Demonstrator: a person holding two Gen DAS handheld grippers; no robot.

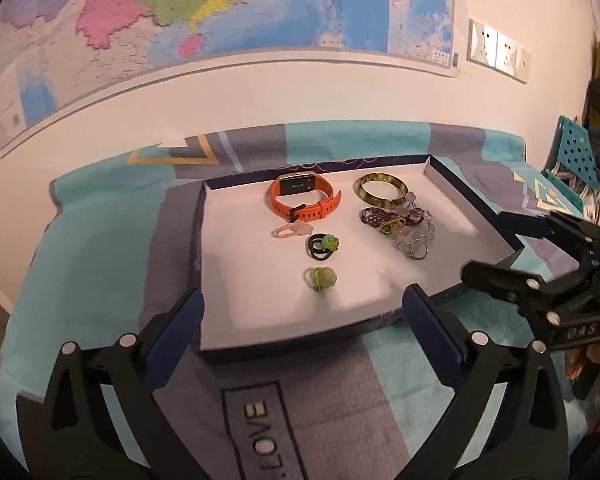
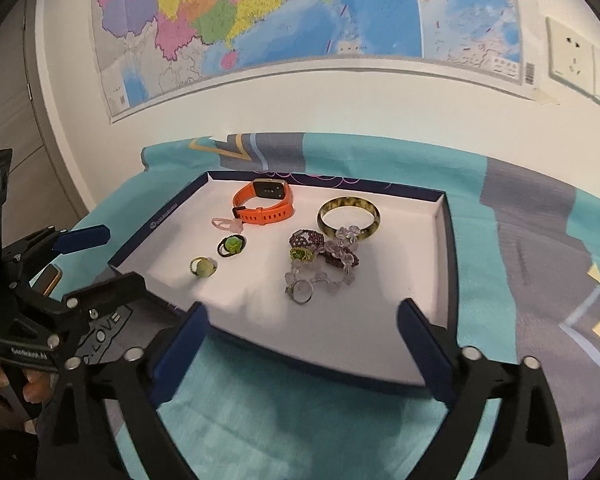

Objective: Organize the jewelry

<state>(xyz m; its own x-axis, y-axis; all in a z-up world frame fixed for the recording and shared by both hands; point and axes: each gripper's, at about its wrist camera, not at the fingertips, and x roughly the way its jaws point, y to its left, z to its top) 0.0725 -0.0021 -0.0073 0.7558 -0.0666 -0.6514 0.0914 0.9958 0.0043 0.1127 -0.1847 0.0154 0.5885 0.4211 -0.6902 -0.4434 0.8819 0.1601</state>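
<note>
A shallow white tray with a dark blue rim (image 1: 228, 320) (image 2: 440, 264) lies on the cloth. In it are an orange watch (image 1: 304, 200) (image 2: 264, 204), a mottled green bangle (image 1: 382, 194) (image 2: 350, 216), a pink ring (image 1: 288, 231) (image 2: 226, 224), a black ring with a green flower (image 1: 322, 246) (image 2: 231, 246), a pale green ring (image 1: 322, 278) (image 2: 203, 267), and a tangle of purple and clear bead bracelets with a silver ring (image 1: 406, 228) (image 2: 324, 264). My left gripper (image 1: 304, 312) is open and empty at the tray's near edge. My right gripper (image 2: 302, 318) is open and empty over the tray's near edge.
The table wears a teal and grey cloth (image 1: 100, 248) (image 2: 520, 240). A wall with a map (image 1: 180, 20) (image 2: 300, 12) stands behind it. A blue perforated basket (image 1: 572, 148) stands at the right. The other gripper shows at each view's side edge.
</note>
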